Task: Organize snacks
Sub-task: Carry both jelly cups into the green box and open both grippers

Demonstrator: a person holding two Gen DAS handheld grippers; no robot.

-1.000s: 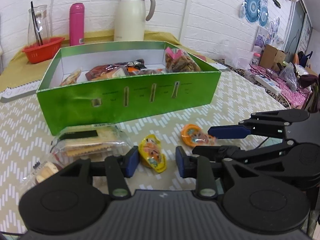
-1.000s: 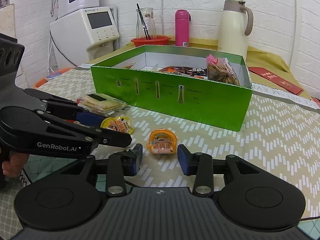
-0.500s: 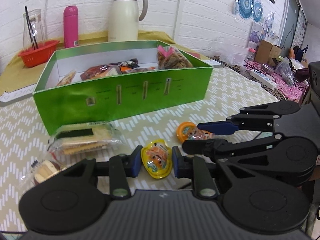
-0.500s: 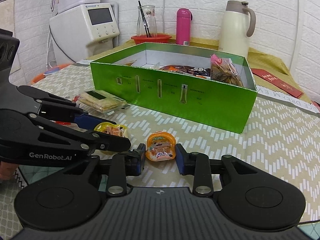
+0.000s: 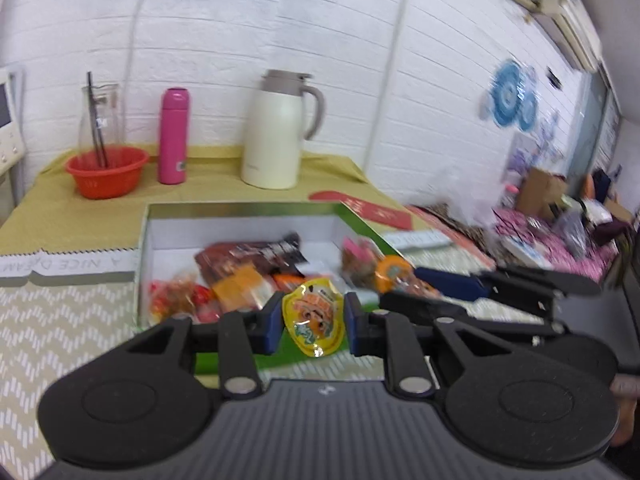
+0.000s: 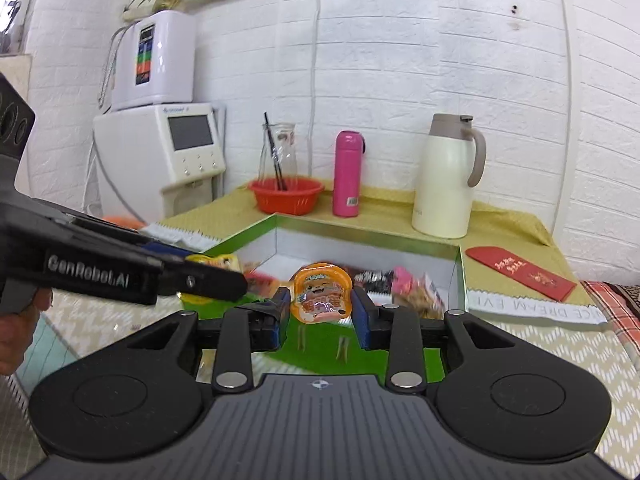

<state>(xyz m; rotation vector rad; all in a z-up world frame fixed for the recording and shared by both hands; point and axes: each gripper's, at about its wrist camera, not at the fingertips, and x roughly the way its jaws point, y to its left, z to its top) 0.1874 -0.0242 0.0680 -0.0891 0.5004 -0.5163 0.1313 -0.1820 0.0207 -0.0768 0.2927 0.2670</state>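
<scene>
My left gripper (image 5: pixel 312 322) is shut on a yellow jelly cup (image 5: pixel 314 318) and holds it above the near wall of the green snack box (image 5: pixel 240 210). My right gripper (image 6: pixel 322 312) is shut on an orange jelly cup (image 6: pixel 322 294) and holds it over the same box (image 6: pixel 360 236). The orange cup also shows in the left wrist view (image 5: pixel 394 274), and the yellow cup in the right wrist view (image 6: pixel 212 262). Several snack packets (image 5: pixel 248 264) lie inside the box.
Behind the box stand a cream thermos jug (image 5: pixel 276 132), a pink bottle (image 5: pixel 174 136) and a red basket (image 5: pixel 106 170) with a glass carafe. A red envelope (image 6: pixel 520 272) lies at the right. A white appliance (image 6: pixel 160 156) stands at the back left.
Both grippers have closed on their jelly cups, lifted them off the table and carried them forward over the green box.
</scene>
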